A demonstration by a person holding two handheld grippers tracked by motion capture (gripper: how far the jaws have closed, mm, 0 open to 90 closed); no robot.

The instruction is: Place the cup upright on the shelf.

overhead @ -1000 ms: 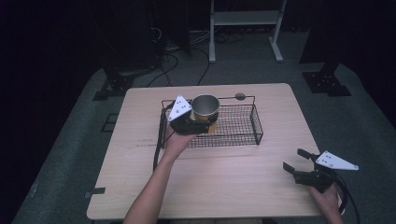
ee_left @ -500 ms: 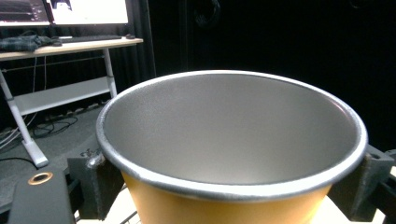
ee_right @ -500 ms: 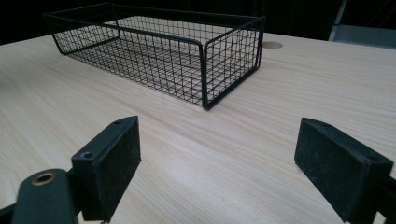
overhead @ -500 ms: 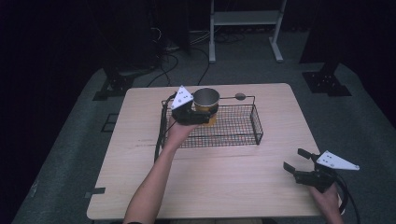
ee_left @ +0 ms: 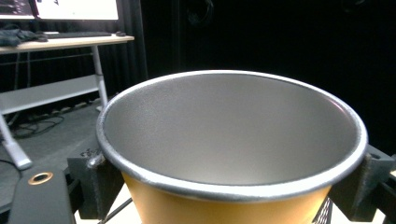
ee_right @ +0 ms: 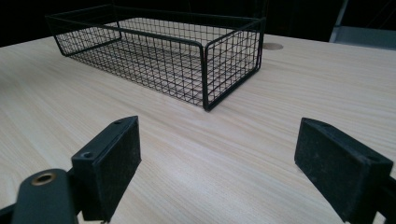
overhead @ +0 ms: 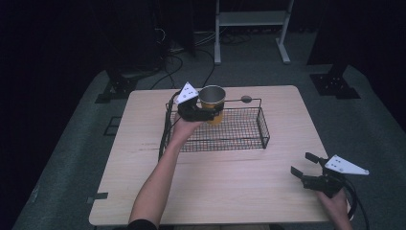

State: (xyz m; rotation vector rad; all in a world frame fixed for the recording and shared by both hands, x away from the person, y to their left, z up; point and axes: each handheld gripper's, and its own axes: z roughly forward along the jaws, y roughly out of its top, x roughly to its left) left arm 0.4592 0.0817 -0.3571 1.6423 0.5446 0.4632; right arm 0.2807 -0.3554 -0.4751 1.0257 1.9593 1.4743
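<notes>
Above the wire basket's (overhead: 218,129) far-left corner: orange cup (overhead: 212,104), metal-lined, clamped in left gripper (overhead: 207,115), carried slightly farther back than a moment ago, probably clear of the mesh. Right gripper (overhead: 306,168): jaws wide, empty, low over tabletop (overhead: 230,187).

tabletop (overhead: 143,158): light wood | white desk frame (overhead: 249,19): on the floor well beyond the tabletop's far edge | cables (overhead: 186,52): floor, beyond tabletop's far-left corner
</notes>
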